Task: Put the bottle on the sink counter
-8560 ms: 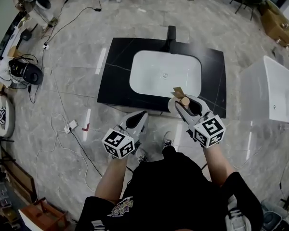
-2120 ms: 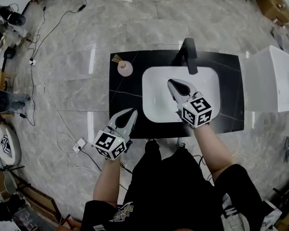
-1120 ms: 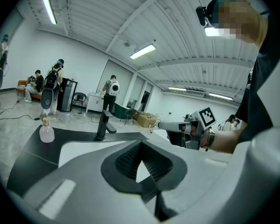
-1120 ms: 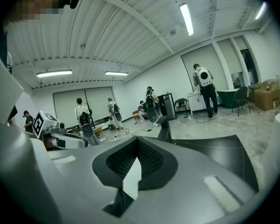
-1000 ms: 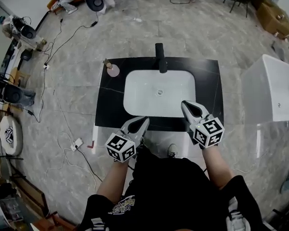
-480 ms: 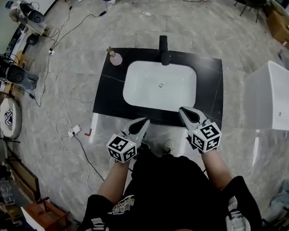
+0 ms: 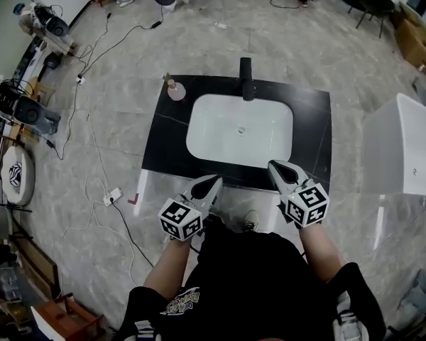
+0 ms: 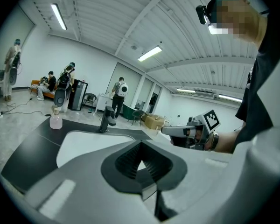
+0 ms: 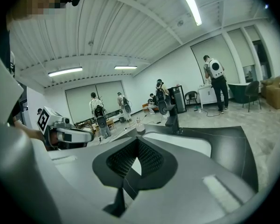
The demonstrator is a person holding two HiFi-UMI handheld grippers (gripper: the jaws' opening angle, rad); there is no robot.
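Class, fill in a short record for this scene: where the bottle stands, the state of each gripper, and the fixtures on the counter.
bottle: upright on the far left corner of the sink counter, nothing touching it
left gripper: jaws together, empty, at the counter's near edge
right gripper: jaws together, empty, at the counter's near edge
fixtures: white basin; black faucet behind it
task state: bottle already placed

A big lab hall: a freestanding sink counter (image 7: 167,137), a floor power strip (image 7: 114,195), ceiling strip lights (image 8: 150,53), and backpacked people (image 9: 98,113).
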